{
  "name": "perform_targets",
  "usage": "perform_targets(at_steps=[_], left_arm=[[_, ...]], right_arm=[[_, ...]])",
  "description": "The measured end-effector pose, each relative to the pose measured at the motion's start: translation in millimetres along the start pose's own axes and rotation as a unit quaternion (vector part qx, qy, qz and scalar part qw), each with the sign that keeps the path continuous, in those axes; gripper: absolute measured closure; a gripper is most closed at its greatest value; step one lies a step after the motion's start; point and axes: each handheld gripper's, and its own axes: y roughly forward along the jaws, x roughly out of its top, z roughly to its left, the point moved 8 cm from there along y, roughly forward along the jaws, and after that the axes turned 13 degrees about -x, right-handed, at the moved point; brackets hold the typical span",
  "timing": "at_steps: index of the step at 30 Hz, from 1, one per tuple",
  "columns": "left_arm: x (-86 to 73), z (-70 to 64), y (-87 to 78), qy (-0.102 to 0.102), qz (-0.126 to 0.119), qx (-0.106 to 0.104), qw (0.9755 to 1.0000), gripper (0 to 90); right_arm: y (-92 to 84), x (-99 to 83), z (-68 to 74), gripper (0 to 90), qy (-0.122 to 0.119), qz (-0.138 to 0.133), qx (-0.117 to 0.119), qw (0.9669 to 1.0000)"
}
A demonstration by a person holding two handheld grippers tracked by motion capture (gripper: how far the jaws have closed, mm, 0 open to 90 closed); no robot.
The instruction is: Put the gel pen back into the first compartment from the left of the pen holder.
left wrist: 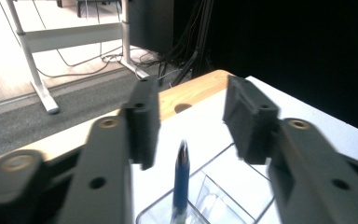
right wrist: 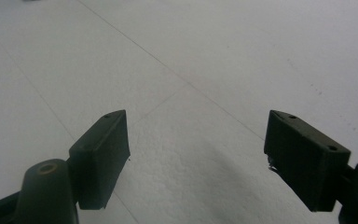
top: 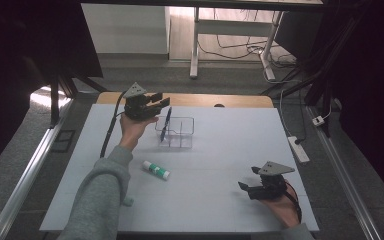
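A blue pen (top: 166, 125) leans upright in the left compartment of a clear plastic organizer (top: 184, 134) at the far middle of the white table. My left gripper (top: 162, 103) hovers just above and to the left of the pen's top, held in a hand with a grey sleeve. In the left gripper view the pen (left wrist: 181, 186) rises between the jaws of this gripper (left wrist: 191, 116), which stand apart from it, open; the organizer's rim (left wrist: 223, 205) lies below. My right gripper (top: 247, 178) rests low at the near right, and in its own view (right wrist: 198, 149) it is open over bare table.
A white glue stick with a green label (top: 156, 170) lies on the white table cover (top: 220, 160) near the left forearm. A wooden strip (top: 205, 100) with a hole edges the far side. A power strip (top: 298, 149) lies on the floor to the right.
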Motion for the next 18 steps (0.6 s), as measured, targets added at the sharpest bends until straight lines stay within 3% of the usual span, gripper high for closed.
perform_targets(at_steps=[11, 18], left_arm=[[-8.6, -0.2, -10.6, -0.003, 0.024, -0.003, 0.9997, 47.5], [-16.1, -12.6, -17.6, 0.018, 0.038, -0.018, 0.9989, 48.1]], right_arm=[[0.1, -0.7, -0.2, 21.8, 0.0, 0.002, -0.001, 1.0], [0.3, -0.3, -0.3, 21.8, 0.001, -0.001, 0.0, 1.0]])
